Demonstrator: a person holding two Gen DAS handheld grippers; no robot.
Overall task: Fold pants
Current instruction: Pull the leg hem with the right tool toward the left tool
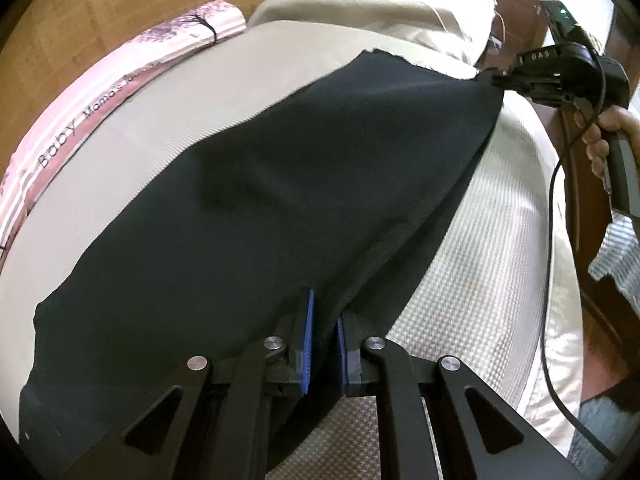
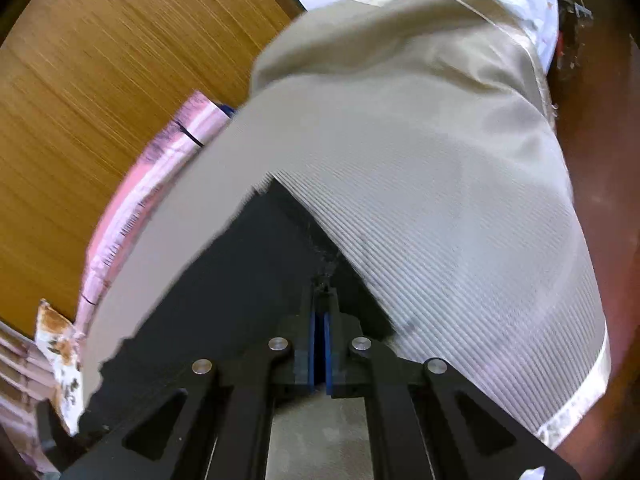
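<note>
Left wrist view: L gripper point(image 1: 324, 344) pinches pants point(image 1: 248, 208) edge, pads nearly closed; R gripper point(image 1: 496, 78) clamps far corner. Pants span the bed point(image 1: 472, 272), partly lifted. Fabric soft, light, droopy (hold corners/hem, keep taut).

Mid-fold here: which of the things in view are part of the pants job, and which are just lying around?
In the job:
black fabric pants
left gripper, shut on the pants edge
right gripper, shut on the far corner

Lying about:
pink striped printed cloth bundle
beige ribbed bed cover
beige satin cushion
</note>
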